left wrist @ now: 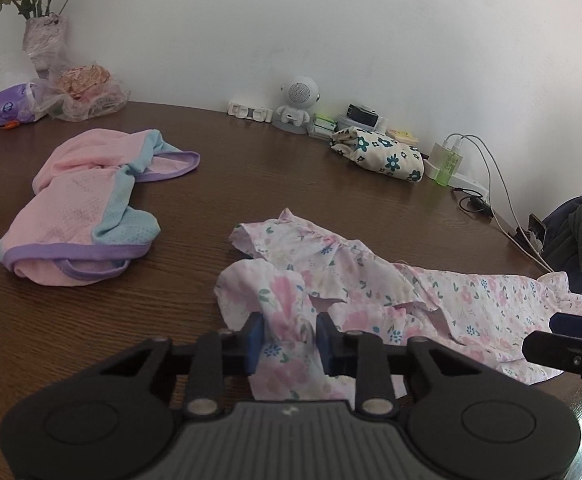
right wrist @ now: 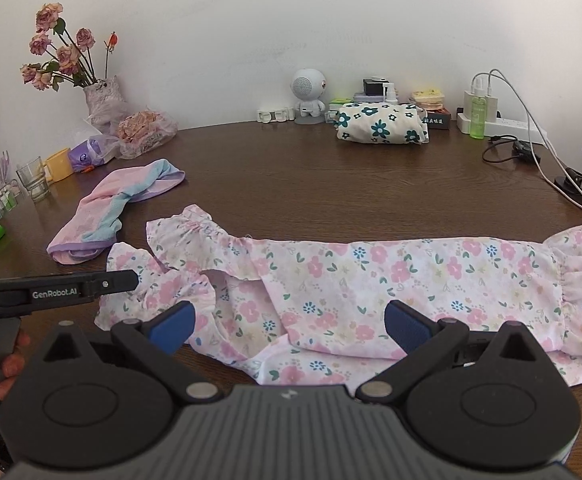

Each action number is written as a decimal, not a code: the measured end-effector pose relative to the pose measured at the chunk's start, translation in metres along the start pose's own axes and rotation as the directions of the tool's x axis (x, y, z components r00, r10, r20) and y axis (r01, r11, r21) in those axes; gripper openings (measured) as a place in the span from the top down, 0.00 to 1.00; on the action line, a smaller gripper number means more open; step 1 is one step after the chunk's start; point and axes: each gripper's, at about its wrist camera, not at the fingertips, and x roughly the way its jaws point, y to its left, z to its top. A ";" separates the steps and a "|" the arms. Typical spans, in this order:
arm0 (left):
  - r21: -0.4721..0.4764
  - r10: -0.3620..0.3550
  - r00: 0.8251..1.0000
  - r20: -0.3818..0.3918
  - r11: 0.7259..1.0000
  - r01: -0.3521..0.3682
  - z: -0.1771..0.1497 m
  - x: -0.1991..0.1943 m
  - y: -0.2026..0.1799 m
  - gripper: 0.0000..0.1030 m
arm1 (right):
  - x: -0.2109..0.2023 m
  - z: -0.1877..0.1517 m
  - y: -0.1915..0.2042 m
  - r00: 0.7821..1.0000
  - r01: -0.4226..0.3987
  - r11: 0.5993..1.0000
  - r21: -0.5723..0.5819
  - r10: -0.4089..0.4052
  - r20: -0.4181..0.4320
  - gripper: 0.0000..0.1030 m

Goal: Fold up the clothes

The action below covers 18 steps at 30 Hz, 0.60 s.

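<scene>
- Left hand-held gripper [left wrist: 289,342]: clenching a bunched ruffle of the floral garment [right wrist: 391,276], lower centre.
- Right hand-held gripper [right wrist: 289,326]: hanging released over the garment's near edge.
- Worktop [right wrist: 291,184]: lying bare mid-frame.

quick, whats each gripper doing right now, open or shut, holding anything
left gripper: closed on a ruffled end of the pink floral garment.
right gripper: open, holding nothing, over the same garment.

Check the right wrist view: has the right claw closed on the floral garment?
No, the right claw stands wide open above the floral garment, its blue pads clear of the cloth.
</scene>
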 end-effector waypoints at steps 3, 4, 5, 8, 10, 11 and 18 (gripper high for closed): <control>0.010 -0.016 1.000 -0.005 1.000 0.016 -0.001 0.003 0.004 0.84 | 0.008 0.008 0.011 1.000 -0.017 0.999 -0.049 0.017 0.009 0.00; 0.013 -0.023 1.000 -0.005 1.000 0.023 -0.001 0.003 0.005 0.89 | 0.011 0.011 0.015 1.000 -0.023 0.998 -0.065 0.023 0.012 0.00; 0.020 -0.031 0.999 -0.008 0.999 0.032 -0.001 0.003 0.005 0.92 | 0.015 0.015 0.020 0.999 -0.030 0.996 -0.083 0.031 0.018 0.00; 0.031 -0.050 0.999 0.012 0.998 0.049 -0.003 -0.001 0.006 0.95 | 0.026 0.025 0.034 0.998 -0.063 0.988 -0.140 0.066 0.020 0.01; 0.045 -0.060 0.997 0.044 0.997 0.058 -0.003 -0.006 0.005 0.96 | 0.035 0.027 0.044 0.997 -0.080 0.981 -0.179 0.083 0.009 0.02; 0.073 -0.063 0.996 0.071 0.996 0.057 -0.003 -0.011 0.002 0.96 | 0.039 0.027 0.048 0.996 -0.088 0.977 -0.192 0.090 -0.001 0.03; 0.386 -0.126 0.969 0.212 0.922 0.035 -0.008 -0.035 -0.030 0.96 | 0.053 0.039 0.041 0.989 -0.147 0.977 -0.155 0.145 -0.021 0.03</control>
